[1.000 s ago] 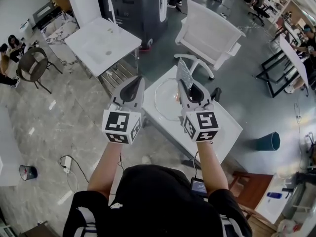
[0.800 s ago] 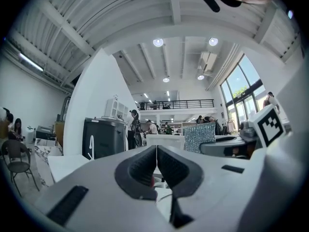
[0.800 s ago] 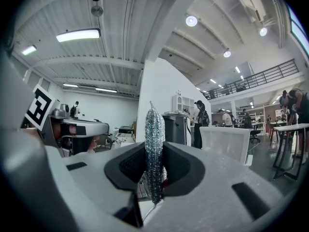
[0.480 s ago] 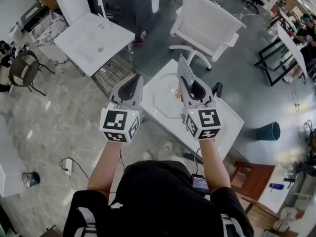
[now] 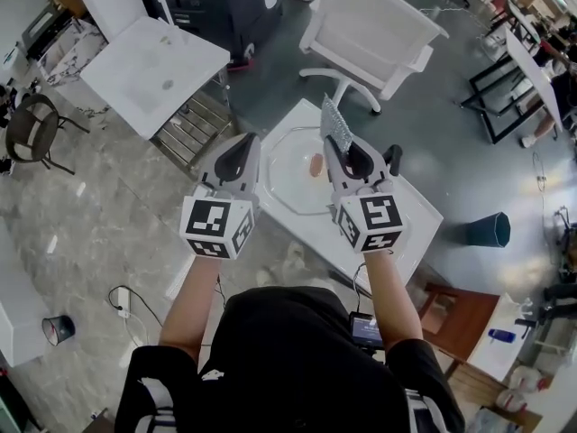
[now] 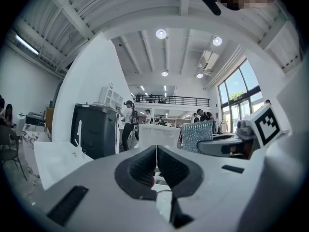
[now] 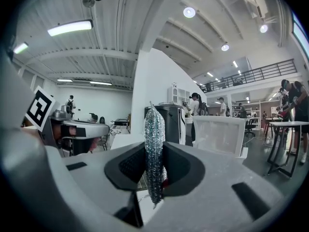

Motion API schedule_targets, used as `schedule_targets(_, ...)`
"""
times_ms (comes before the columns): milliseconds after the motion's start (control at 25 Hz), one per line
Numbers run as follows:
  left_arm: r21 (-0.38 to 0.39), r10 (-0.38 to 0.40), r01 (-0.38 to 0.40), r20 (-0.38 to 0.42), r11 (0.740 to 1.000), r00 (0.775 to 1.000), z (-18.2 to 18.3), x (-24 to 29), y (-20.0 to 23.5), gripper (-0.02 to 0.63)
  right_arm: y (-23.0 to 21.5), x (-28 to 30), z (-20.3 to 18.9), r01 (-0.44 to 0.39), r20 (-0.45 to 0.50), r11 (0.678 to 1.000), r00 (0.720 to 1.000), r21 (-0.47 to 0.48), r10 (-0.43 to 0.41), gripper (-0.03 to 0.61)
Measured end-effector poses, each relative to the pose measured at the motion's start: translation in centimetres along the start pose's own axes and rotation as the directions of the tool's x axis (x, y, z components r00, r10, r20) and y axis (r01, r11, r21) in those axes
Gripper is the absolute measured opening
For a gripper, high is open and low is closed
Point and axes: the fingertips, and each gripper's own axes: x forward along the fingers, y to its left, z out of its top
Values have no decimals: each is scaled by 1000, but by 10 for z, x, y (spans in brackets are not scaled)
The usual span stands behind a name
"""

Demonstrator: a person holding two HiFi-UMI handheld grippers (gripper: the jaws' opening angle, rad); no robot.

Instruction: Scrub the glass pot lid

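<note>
The glass pot lid lies flat on a small white table, its reddish knob showing between my two grippers. Both grippers are raised above the table's near side, apart from the lid. My left gripper is shut with nothing in it; its jaws meet in the left gripper view. My right gripper is shut on a silver glittery scrub pad, which stands upright between the pads. That pad also shows in the left gripper view.
A white chair stands behind the table, with a white sink unit at the back left. A black item rests at the table's right side. A teal bin and a wooden stool are at the right.
The view has drawn closer to the white table, and the lid's knob now shows between the grippers. Both grippers keep the same pose, the right one still holding the pad.
</note>
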Motion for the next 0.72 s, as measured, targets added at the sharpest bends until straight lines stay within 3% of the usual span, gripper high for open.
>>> schedule_targets(360, -55, -32, 31, -25, 998, 999, -36, 46, -10, 6, -40, 24, -38, -20, -70, 999, 997, 29, 22, 74)
schedule_targets(720, -69, -157, 148, -144, 987, 977, -98, 81, -30, 6, -67, 43, -89, -36, -155, 998, 987, 56, 44, 74)
